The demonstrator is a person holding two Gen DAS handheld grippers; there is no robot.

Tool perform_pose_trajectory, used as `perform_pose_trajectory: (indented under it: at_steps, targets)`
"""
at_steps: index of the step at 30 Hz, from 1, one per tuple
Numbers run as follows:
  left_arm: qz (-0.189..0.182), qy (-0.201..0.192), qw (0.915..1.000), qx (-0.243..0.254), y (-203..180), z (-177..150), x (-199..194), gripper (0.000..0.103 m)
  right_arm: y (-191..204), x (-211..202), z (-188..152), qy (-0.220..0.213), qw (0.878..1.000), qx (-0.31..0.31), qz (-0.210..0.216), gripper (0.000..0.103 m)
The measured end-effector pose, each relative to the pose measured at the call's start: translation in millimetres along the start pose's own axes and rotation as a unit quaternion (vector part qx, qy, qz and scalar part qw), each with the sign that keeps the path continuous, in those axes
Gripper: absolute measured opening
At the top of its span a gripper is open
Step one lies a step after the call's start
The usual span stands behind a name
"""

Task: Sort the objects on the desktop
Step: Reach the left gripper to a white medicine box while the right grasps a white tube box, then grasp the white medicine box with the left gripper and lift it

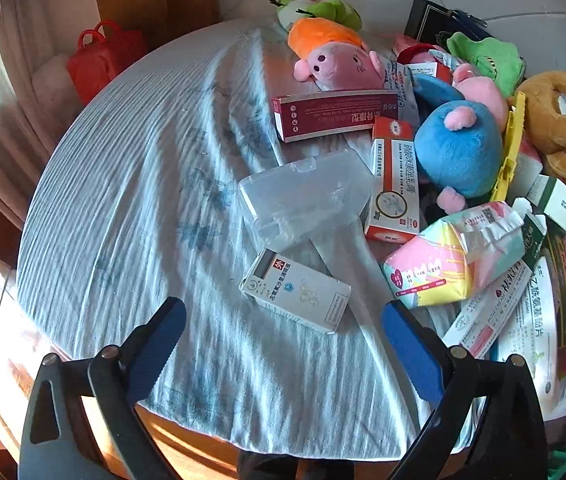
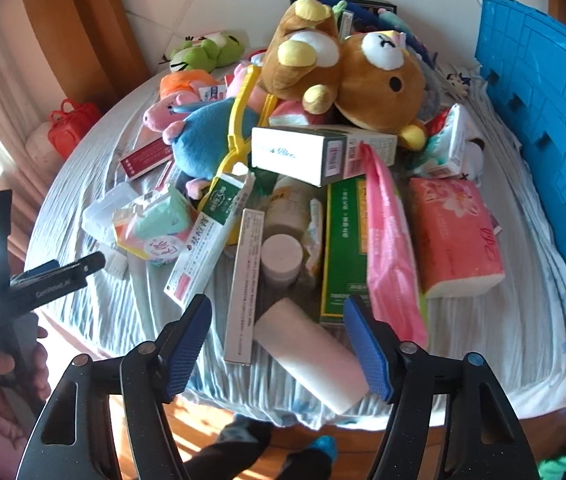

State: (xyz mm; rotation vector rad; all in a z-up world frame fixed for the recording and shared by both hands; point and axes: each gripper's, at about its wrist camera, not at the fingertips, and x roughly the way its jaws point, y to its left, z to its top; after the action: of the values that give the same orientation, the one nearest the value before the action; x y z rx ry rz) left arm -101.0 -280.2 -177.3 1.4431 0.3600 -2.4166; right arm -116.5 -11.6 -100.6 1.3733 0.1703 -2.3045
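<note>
A round table (image 2: 531, 344) draped in a crumpled pale cloth (image 1: 123, 200) stands by a white padded wall, with curtains and a red bag (image 1: 101, 56) off its far-left side. The heap of things to sort covers the half of the cloth nearest the blue crate (image 2: 539, 120), which leans at the table's right edge.

Taking the brown bear (image 2: 367, 76) on top of the heap as the mark: a white box (image 2: 307, 156) lies just under it, a blue plush (image 2: 207, 136) to its left, a pink tissue pack (image 2: 455, 236) below and right of it, and a green box (image 2: 343, 248) below it with a pink bag (image 2: 391, 256) draped across. Nearer the table edge, well below the bear, lie a long grey box (image 2: 245, 284), a white jar (image 2: 281, 258) and a paper roll (image 2: 315, 360).

The right gripper (image 2: 279, 344) hovers over the paper roll, jaws part-spread, pads not touching it.

Left of the bear's heap, on open cloth, are a clear case (image 1: 303, 200) and a small white box (image 1: 295, 296). The left gripper (image 1: 283, 344) hangs just short of that box, jaws wide apart and empty. In the right wrist view a hand (image 2: 7, 368) grips its handle.
</note>
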Motion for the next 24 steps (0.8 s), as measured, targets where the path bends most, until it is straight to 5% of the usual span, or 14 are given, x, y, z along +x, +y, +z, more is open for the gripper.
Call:
perform_pose_trajectory:
  at_steps: [5, 8, 11, 14, 18, 24]
  targets:
    - [0.002, 0.048, 0.9988, 0.005, -3.7, -4.0, 37.3, 0.067, 12.8, 26.5, 3.1, 0.033, 0.999, -0.004, 0.004, 0.057]
    - [0.007, 0.029, 0.9992, 0.026, -0.5, -10.3, 33.0, 0.046, 15.7, 42.2, 4.7, 0.051, 0.999, -0.003, 0.008, 0.057]
    - [0.003, 0.026, 0.9993, 0.027, 6.9, -11.1, 31.0, 0.028, 18.9, 56.0, 4.8, 0.064, 0.998, -0.011, 0.012, 0.035]
    - [-0.005, 0.025, 0.999, 0.036, 10.7, -12.4, 29.1, 0.01, 26.2, 63.9, 8.0, 0.06, 0.998, -0.032, 0.012, 0.028]
    - [-0.014, 0.002, 0.9985, 0.052, 14.8, -13.8, 9.3, 0.003, 30.0, 72.0, 12.8, 0.069, 0.997, -0.032, 0.02, 0.021]
    - [-0.025, -0.083, 0.9929, 0.081, 10.7, -5.4, -56.3, 0.002, 24.5, 23.3, 29.8, 0.014, 0.999, -0.028, 0.03, 0.017]
